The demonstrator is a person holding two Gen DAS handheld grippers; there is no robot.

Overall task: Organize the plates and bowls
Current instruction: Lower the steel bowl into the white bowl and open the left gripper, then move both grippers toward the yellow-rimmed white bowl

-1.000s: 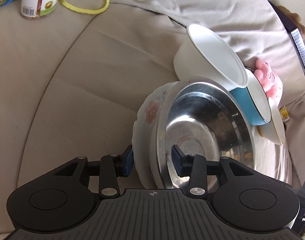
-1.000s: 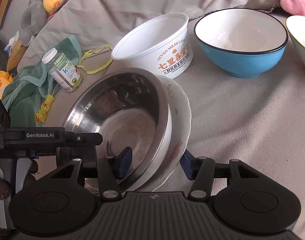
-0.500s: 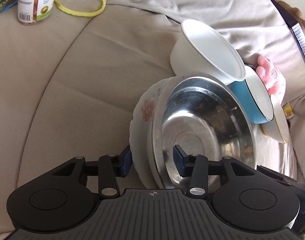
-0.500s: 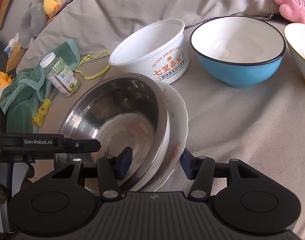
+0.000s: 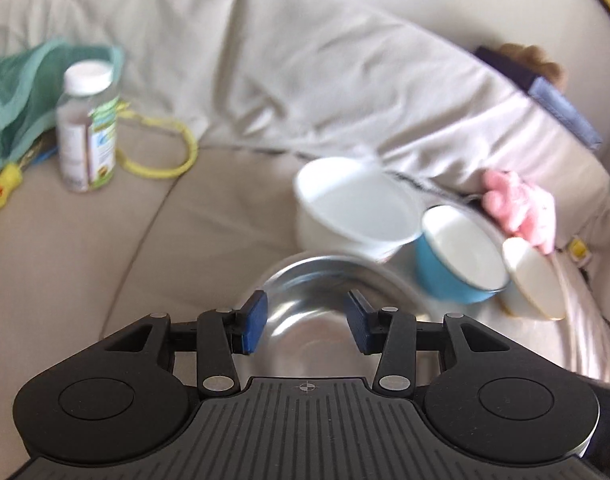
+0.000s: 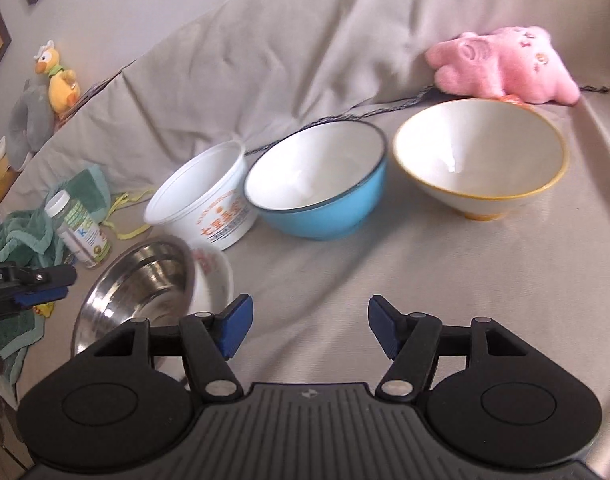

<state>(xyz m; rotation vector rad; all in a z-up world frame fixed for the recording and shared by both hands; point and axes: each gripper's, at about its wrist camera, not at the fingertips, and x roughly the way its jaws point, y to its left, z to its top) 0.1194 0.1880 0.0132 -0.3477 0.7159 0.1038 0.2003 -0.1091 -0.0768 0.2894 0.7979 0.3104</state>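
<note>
Steel bowl (image 6: 141, 280) sits nested in the floral plate (image 6: 213, 276) on the couch cushion (image 6: 425, 264), just in front of the white plastic tub (image 6: 205, 204); blue bowl (image 6: 321, 188) and yellow-rimmed bowl (image 6: 481, 160) line up to its right. Your left gripper (image 5: 305, 322) hangs over the steel bowl w/ jaws apart, holding nothing. Your right gripper (image 6: 309, 330) is beside the plate, jaws wide, empty. Vitamin bottle (image 5: 87, 128) stands well apart, left.

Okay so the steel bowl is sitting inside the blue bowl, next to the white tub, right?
Not quite. In the right wrist view the steel bowl sits in the white floral dish, not the blue bowl, which stands empty. It is indeed next to the white tub.
</note>
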